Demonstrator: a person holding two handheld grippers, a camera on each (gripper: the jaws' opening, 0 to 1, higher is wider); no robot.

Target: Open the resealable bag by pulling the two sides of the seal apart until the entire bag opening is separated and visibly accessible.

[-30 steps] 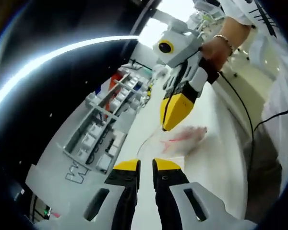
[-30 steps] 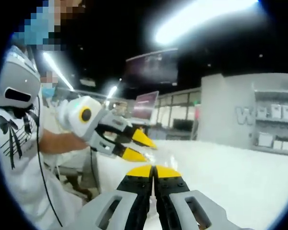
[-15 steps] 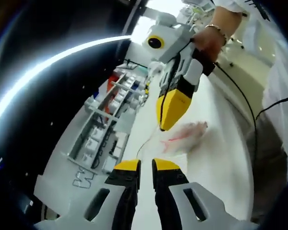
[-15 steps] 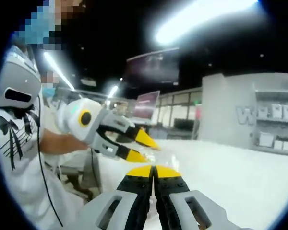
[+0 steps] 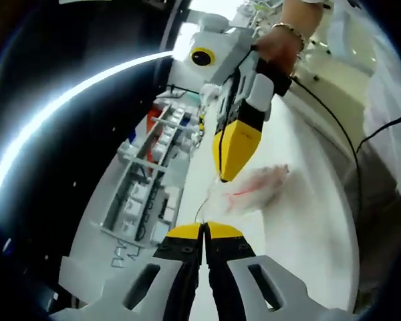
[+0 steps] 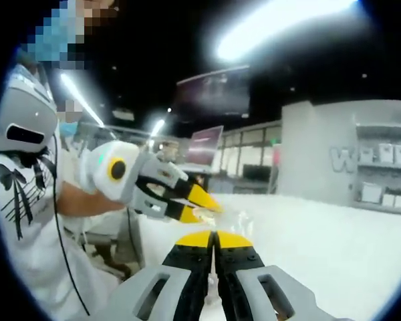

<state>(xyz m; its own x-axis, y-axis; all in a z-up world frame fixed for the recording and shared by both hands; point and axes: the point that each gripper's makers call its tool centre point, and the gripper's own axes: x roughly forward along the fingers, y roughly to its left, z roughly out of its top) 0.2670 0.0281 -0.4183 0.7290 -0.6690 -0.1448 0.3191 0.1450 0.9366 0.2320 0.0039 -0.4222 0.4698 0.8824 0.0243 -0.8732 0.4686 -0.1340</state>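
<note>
The clear resealable bag (image 5: 257, 188) with pink and red contents hangs over the white table (image 5: 301, 234). A thin edge of the bag's film runs down into my left gripper (image 5: 204, 231), whose yellow-tipped jaws are pressed together on it. My right gripper (image 5: 222, 177), held by a hand (image 5: 281, 43), comes in from above with its tip pinched on the bag's upper edge. In the right gripper view my right gripper (image 6: 214, 237) is shut, a faint glint of the bag (image 6: 235, 217) sits just past it, and the left gripper (image 6: 194, 206) is close by on the left.
A grey rack of white bins (image 5: 147, 194) runs along the table's left side. A black cable (image 5: 341, 144) trails from the right gripper. A person in a white shirt (image 6: 27, 200) stands left; a monitor (image 6: 202, 147) and shelves with bins (image 6: 381, 184) lie beyond the table (image 6: 321, 234).
My left gripper's jaws, parted a moment ago, have closed on the bag's edge. The right gripper has shifted slightly up and closer, still pinching the bag.
</note>
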